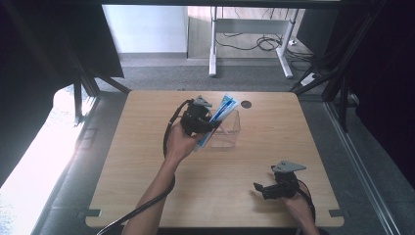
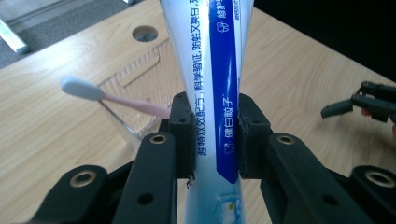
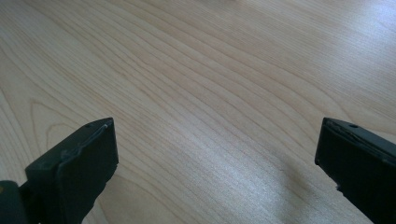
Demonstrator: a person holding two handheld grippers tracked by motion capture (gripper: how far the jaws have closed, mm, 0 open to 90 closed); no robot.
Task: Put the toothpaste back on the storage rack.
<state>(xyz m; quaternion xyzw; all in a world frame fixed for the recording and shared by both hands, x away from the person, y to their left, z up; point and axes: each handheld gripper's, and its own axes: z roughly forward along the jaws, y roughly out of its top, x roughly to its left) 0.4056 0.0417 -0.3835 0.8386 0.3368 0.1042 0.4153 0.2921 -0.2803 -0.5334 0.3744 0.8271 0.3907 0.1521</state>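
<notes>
In the left gripper view, the toothpaste tube (image 2: 219,88) runs off the top and bottom edges, its ends out of frame, and its printed text is cut off at the upper edge. The pink toothbrush (image 2: 112,95) vanishes behind the left gripper (image 2: 215,135) at centre, its handle end hidden. At far right, the right gripper (image 2: 359,105) is clipped by the edge. In the high view, the clear container (image 1: 227,129) is partly covered by the tube, contents too small to tell.
</notes>
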